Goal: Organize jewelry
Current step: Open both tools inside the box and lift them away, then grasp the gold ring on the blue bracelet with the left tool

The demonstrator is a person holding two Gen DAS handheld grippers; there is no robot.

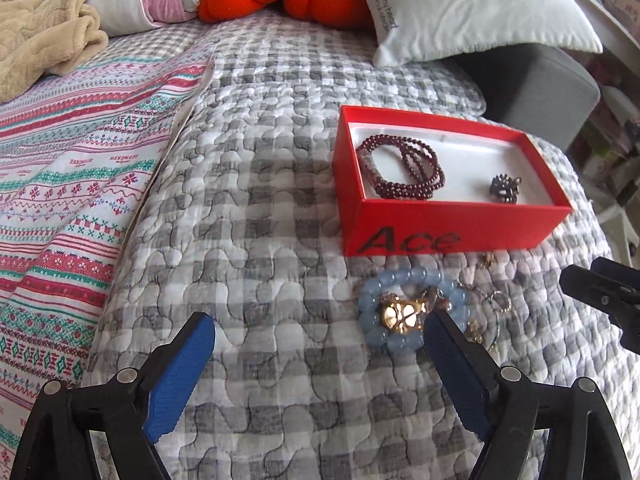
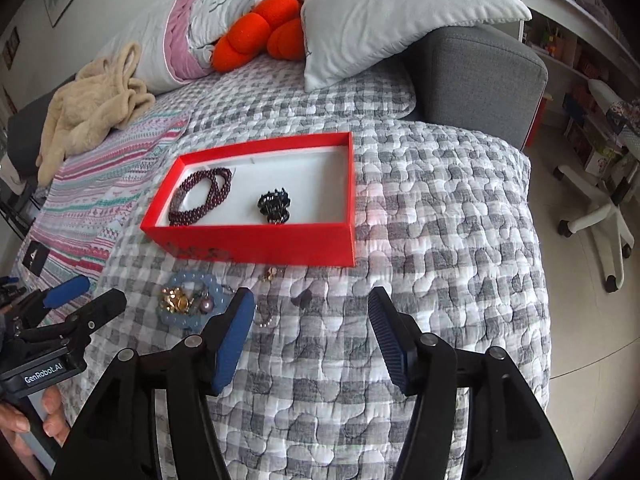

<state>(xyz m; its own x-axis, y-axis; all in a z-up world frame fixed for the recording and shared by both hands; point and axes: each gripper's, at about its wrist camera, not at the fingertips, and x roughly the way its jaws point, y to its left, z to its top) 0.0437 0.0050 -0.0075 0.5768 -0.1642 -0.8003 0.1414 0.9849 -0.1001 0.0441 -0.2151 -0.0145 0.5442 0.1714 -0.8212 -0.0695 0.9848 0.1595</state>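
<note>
- Both pairs of blue-padded fingers stand apart with nothing between them: the left gripper (image 1: 320,336) spread wide, the right gripper (image 2: 312,312) about half spread, over the grey checked quilt (image 1: 248,208)
- Just beyond the left gripper's right fingertip lies a pale blue bead bracelet (image 1: 400,304), with a gold pendant (image 1: 402,314) inside its ring and thin chains beside it
- Farther ahead of both grippers sits the red box (image 2: 256,240), holding a dark red bead bracelet (image 2: 200,196) and a black beaded piece (image 2: 274,204), apart from each other
- Left of the right gripper's fingers, a hand (image 2: 24,420) holds the left gripper's handle
</note>
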